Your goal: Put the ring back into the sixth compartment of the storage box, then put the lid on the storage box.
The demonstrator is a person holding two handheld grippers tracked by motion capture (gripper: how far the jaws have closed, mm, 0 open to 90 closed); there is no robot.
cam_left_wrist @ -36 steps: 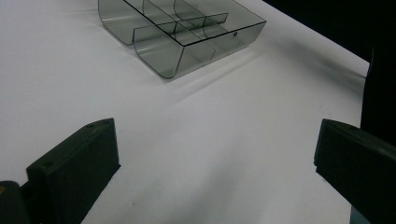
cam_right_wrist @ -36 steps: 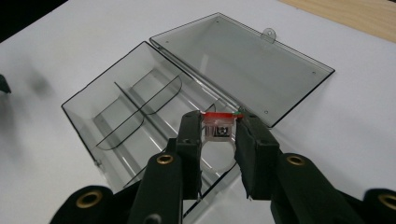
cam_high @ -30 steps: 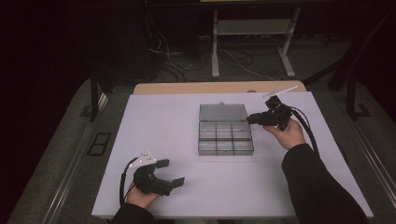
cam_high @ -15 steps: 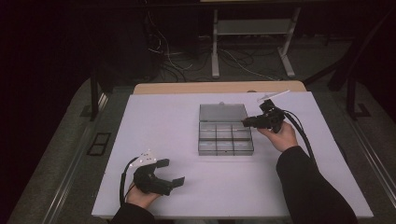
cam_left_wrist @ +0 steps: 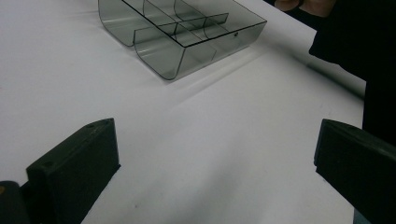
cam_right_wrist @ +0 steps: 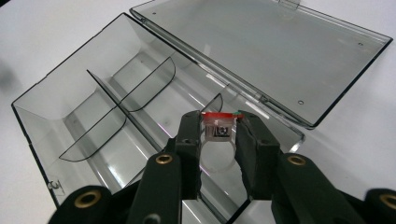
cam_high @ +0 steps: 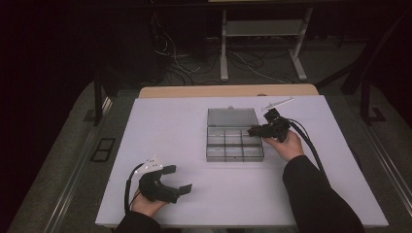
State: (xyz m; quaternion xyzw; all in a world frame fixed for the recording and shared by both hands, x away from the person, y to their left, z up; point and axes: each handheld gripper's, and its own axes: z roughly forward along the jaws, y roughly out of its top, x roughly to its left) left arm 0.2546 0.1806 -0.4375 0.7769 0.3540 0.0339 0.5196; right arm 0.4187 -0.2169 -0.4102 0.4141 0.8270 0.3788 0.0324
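A clear grey compartment box lies open mid-table, its lid folded flat behind it. My right gripper hovers at the box's right edge, tilted down over a right-hand compartment. In the right gripper view the right gripper is shut on a small clear part with a red top, above the box and near its lid. My left gripper rests open on the table at the front left. Its jaws stand wide with nothing between them, facing the box.
The white table has bare room left of the box and along the front. A thin pale strip lies behind the right gripper. A person's sleeve crosses the front right. A wooden edge runs along the far side.
My right gripper has come down and to the left with the small part, from beside the lid to the box's right edge. The left gripper has stayed put.
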